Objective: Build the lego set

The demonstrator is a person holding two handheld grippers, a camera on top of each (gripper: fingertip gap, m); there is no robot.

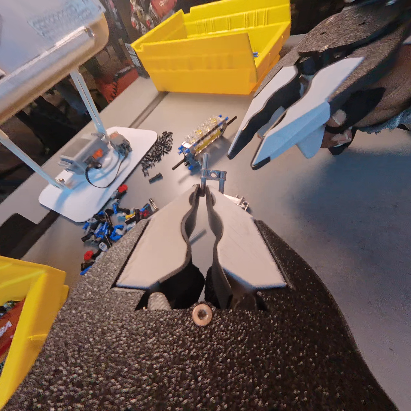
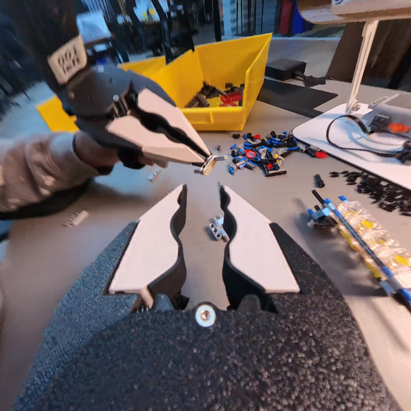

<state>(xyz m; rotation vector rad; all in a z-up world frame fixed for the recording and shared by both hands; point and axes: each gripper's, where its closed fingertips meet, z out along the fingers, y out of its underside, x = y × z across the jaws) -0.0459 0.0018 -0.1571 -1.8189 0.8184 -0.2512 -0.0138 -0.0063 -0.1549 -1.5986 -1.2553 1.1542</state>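
Note:
My left gripper (image 1: 202, 190) is shut on a small grey connector piece (image 1: 213, 174) with short axles through it and holds it above the grey table. In the right wrist view the left gripper (image 2: 205, 158) comes in from the left with that piece (image 2: 209, 165) at its tips. My right gripper (image 2: 202, 186) is open and empty, a short way from the held piece. It shows at the upper right of the left wrist view (image 1: 243, 160). A small light-grey part (image 2: 216, 229) lies on the table under its fingers.
A clear-and-yellow brick assembly (image 2: 364, 235) with a black axle lies to the right. A pile of small coloured parts (image 2: 260, 153), a scatter of black pins (image 2: 382, 191), a yellow bin (image 2: 222, 120) of parts, another yellow bin (image 1: 206, 66) and a white stand base (image 1: 73, 200) surround it. Tip to tip, the grippers are about 4 cm apart.

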